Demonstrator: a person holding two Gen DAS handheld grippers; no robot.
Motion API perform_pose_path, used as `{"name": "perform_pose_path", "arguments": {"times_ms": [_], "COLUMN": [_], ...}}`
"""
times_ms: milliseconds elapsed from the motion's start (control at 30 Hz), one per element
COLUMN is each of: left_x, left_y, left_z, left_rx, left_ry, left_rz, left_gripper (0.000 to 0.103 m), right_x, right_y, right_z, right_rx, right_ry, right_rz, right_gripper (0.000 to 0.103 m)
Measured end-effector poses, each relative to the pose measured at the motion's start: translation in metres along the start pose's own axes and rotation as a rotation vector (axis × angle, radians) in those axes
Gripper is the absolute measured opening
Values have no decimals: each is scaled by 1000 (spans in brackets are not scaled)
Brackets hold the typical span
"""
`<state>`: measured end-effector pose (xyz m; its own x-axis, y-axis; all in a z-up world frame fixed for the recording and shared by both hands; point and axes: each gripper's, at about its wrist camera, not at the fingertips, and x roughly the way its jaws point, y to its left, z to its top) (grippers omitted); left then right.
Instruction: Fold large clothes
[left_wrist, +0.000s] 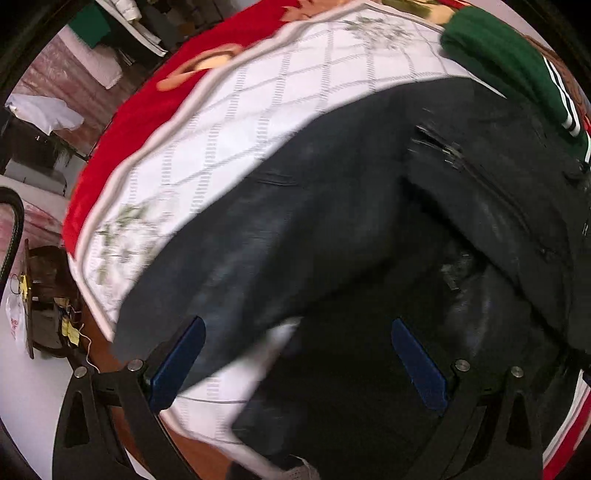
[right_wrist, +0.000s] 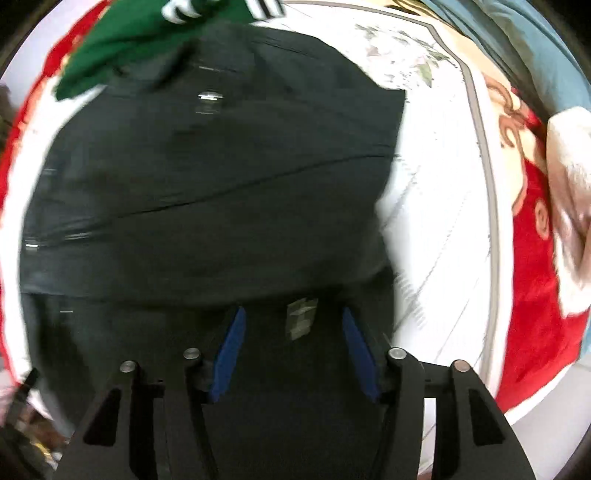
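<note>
A large black zip jacket (left_wrist: 332, 229) lies spread on a white quilted bed cover (left_wrist: 236, 122). Its sleeve runs toward the lower left in the left wrist view, and the zipper (left_wrist: 458, 155) shows at the right. My left gripper (left_wrist: 299, 332) is open, with blue pads (left_wrist: 177, 365) wide apart over the sleeve and body. In the right wrist view the jacket (right_wrist: 207, 177) fills the middle, with a small label (right_wrist: 301, 319) near its edge. My right gripper (right_wrist: 293, 325) is open over that label, holding nothing.
A green garment with white stripes (left_wrist: 509, 62) lies at the far side of the jacket and also shows in the right wrist view (right_wrist: 140, 40). A red blanket (right_wrist: 535, 288) lies under the white cover (right_wrist: 443, 221). Furniture and floor clutter (left_wrist: 48, 295) sit beyond the bed's left edge.
</note>
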<state>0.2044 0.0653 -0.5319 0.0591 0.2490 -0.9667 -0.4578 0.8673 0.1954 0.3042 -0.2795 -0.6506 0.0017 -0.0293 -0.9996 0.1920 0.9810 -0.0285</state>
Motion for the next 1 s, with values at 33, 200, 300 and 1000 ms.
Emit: {"name": "perform_pose_path", "arguments": {"times_ms": [33,200,300,1000], "left_x": [3,10,11,104], "left_y": [-9,-17,22,298], "left_z": [1,-9,-34,-103], "left_rx": [-1,-72,-193,-1256], "left_ry": [-6,18,99,-52], "left_rz": [3,21,-27,-398], "left_gripper": [103,103,103,29], "right_x": [7,37,26,26], "right_y": [-5,-18,-3,103], "right_z": [3,5,-5,-92], "right_rx": [-25,-45,-68,-195], "right_ry": [-12,-4,32,90], "right_rz": [-18,-200,-170,225], "right_gripper": [47,47,47,63]}}
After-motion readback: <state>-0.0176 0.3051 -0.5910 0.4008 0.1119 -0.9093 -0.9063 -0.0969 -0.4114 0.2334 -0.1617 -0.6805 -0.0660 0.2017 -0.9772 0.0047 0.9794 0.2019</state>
